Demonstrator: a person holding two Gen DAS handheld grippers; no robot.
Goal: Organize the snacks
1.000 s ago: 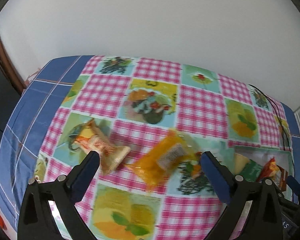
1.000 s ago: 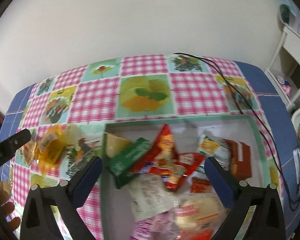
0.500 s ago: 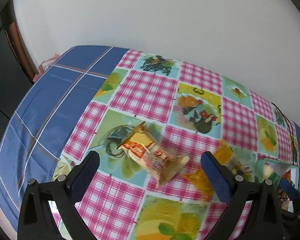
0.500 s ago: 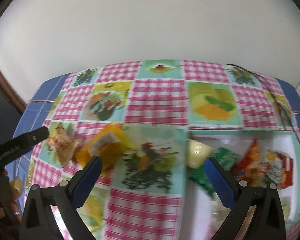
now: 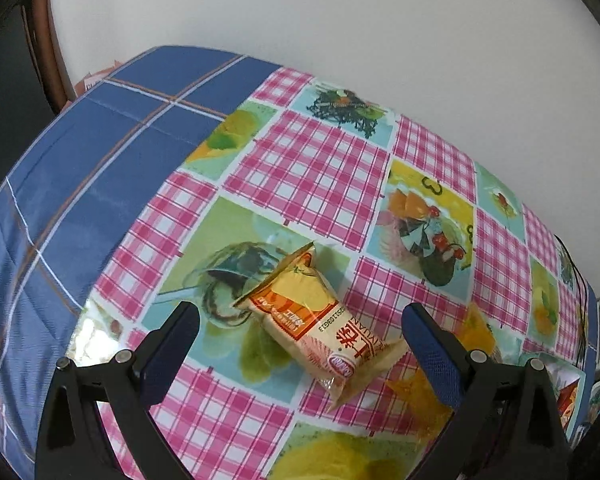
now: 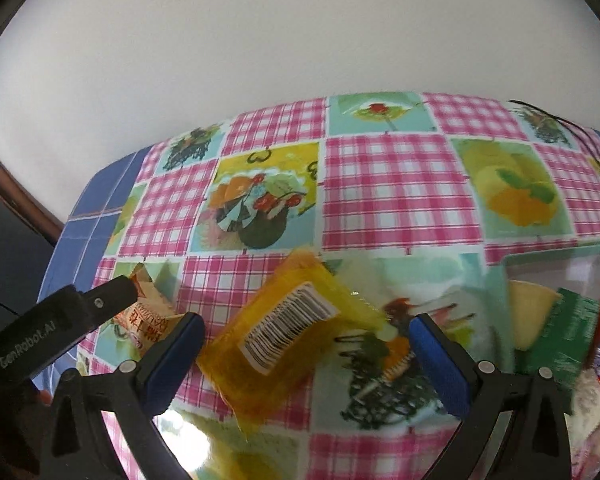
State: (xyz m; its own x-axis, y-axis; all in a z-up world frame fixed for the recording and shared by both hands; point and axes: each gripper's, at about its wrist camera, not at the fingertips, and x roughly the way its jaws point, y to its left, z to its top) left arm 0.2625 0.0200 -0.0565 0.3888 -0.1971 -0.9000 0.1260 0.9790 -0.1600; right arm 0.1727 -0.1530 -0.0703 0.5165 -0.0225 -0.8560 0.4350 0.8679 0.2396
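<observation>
- A pink-checked fruit-print tablecloth [image 5: 312, 168] covers the surface, over blue cloth [image 5: 80, 184], against a white wall [image 5: 340, 20].
- Left hand-held gripper [image 5: 300, 332] released above a cream snack packet [image 5: 320, 324]; right hand-held gripper [image 6: 306, 340] released above an orange packet [image 6: 284, 332].

— Support surface? 
— Table with a pink-check, fruit-print tablecloth [image 5: 312, 168] over a blue plaid cover [image 5: 80, 168].

— Items resting on it? 
— A cream-orange snack pack [image 5: 320, 320], a yellow barcoded packet [image 6: 284, 336] beside it, a green-rimmed tray [image 6: 500, 280] and a black cable [image 6: 596, 156].
</observation>
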